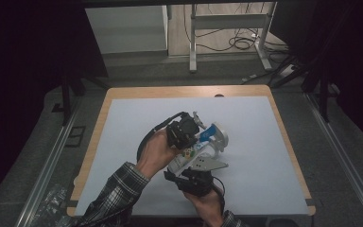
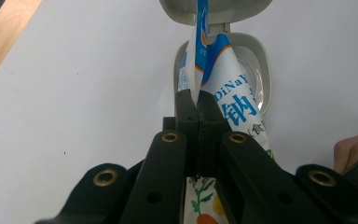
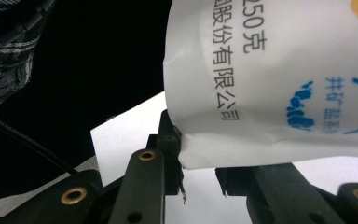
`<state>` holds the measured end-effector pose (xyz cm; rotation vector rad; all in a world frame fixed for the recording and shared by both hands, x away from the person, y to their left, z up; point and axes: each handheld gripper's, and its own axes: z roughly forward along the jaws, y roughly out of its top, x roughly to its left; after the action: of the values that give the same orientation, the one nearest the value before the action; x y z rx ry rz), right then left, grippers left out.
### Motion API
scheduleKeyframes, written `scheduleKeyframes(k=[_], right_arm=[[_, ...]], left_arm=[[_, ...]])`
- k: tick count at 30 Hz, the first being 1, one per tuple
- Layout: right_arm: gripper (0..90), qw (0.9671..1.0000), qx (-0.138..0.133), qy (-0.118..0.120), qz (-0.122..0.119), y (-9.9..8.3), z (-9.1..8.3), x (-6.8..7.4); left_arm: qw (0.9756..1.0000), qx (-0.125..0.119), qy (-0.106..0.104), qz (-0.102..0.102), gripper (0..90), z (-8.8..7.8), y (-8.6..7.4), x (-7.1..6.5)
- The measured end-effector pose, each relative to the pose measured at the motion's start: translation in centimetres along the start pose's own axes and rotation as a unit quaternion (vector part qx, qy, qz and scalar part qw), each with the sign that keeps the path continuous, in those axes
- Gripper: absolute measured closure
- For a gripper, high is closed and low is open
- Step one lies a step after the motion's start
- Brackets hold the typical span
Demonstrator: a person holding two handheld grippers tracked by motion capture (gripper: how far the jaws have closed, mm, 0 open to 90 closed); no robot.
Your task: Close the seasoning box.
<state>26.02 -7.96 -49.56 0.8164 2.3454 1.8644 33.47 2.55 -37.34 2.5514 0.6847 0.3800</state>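
Near the middle of the desk [image 1: 123, 142], a little toward its near edge, we hold both claws on one salt pouch [image 1: 189, 156]. Working from the left: our left hand [image 1: 153, 153] carries the left claw [image 1: 185, 135], which sits on the pouch's upper end. From the left gripper view, its two black jaws are pressed fully together, pinching a fold of the blue-and-white pouch [image 2: 223, 93] top between the pads. The pouch's open end points at a white container [image 2: 256, 74] lying just beyond the jaws on the white desk cover; its hinged lid [image 2: 214, 9] is flipped open away from us, and part of the pouch overlaps the container mouth. In the high view the same container [image 1: 220, 135] lies just right of the left claw, touching the pouch end.

Further right and closer to the near edge, our right hand [image 1: 208, 203] holds the right claw [image 1: 194, 172] under the lower end of the pouch. From the right gripper view the jaws stand partly apart with the bottom seam of the pouch [image 3: 270, 84] between them; the left jaw touches the pouch corner, while we cannot tell whether the right jaw presses on it. The pouch is tilted, raised off the desk between the two claws.
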Motion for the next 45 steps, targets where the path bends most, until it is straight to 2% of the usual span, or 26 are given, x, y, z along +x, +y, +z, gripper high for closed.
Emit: scheduleKeyframes(k=[45], right_arm=[[72.8, 0.9999, -0.009, 0.011, -0.003, 0.54, -0.03, 0.48]], left_arm=[[1.0, 0.008, 0.002, 0.003, 90.0, -0.28, -0.2, -0.12]])
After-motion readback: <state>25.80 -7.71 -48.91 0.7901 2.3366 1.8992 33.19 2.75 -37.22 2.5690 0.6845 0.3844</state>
